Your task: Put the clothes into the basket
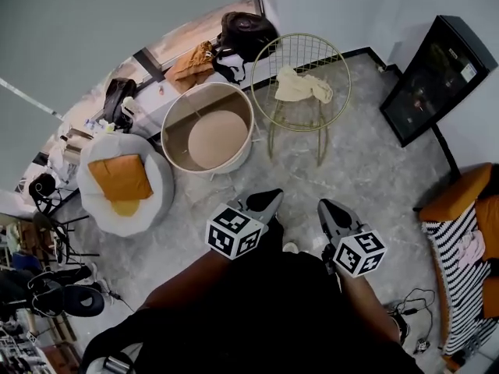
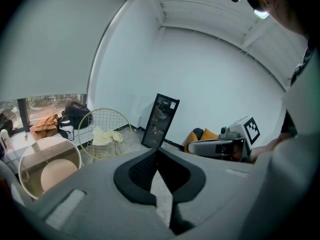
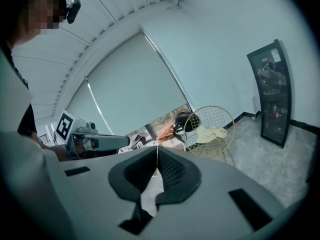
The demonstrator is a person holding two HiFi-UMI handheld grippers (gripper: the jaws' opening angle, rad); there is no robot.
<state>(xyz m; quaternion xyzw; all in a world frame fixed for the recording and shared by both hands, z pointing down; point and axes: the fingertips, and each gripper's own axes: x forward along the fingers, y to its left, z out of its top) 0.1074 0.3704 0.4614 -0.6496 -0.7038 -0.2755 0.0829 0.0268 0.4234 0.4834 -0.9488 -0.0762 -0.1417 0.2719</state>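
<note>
A pale yellow garment (image 1: pixel 302 86) lies on the seat of a gold wire chair (image 1: pixel 337 61) at the back. The round white basket (image 1: pixel 173 135) stands on the floor left of that chair, with nothing in it but its beige bottom. My left gripper (image 1: pixel 269 201) and right gripper (image 1: pixel 326 207) hover side by side over the grey floor, well short of both. Each is shut with nothing held. In the left gripper view the garment (image 2: pixel 106 135) and basket (image 2: pixel 30 156) sit beyond the closed left gripper (image 2: pixel 157 151). The right gripper view shows the garment (image 3: pixel 211 133) past the closed right gripper (image 3: pixel 157 151).
A white pouf (image 1: pixel 160 197) with an orange cushion (image 1: pixel 121 178) stands left of the basket. A black bag (image 1: pixel 245 33) and a brown garment (image 1: pixel 195 61) lie by the window. A black framed panel (image 1: pixel 437 76) leans at right. An orange and striped sofa (image 1: pixel 456 263) holds a pink cloth (image 1: pixel 470 249). Cables (image 1: pixel 409 306) lie nearby.
</note>
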